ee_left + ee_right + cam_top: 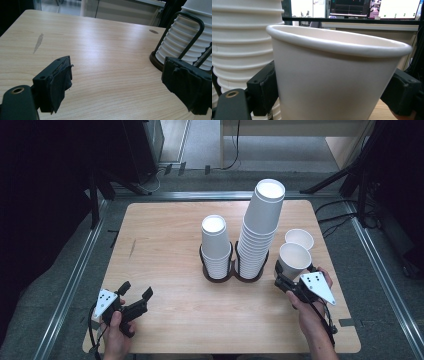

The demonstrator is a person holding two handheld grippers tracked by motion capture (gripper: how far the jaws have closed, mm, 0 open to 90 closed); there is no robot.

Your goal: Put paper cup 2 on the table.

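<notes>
Progress on the cup handling stands partway, by my reading. Right hand-held gripper (286,281) has its jaws pinched on the lower wall of a single paper cup (294,260), mouth up and tilted a little, held near the right edge of the desk (165,235) just beside the tall stack (260,232); from the right gripper view the cup (332,80) sits squarely between the two pads (265,91), rim intact, no visible crushing of the wall. A second loose cup (299,239) stands upright just behind the held one, mouth up, apart from both stacks. Tall stack and short stack (216,246) sit mouth down in a black twin holder (235,275) at the middle of the desk, both looking orderly and undisturbed. Left hand-held gripper (134,296) rests low at the near left corner with its jaws spread and nothing between them; in the left gripper view the bare desk (100,62) lies between its pads (58,85), and the foot of the holder (156,61) shows at the right. Judged done: two cups out of the holder, one set down, one in a firm grip. Judged outstanding: placing the held cup, most likely on the desk next to its neighbour, then releasing it. Whether further cups are to follow cannot be told; the tall stack holds many. The left gripper has no share in the work at present.
</notes>
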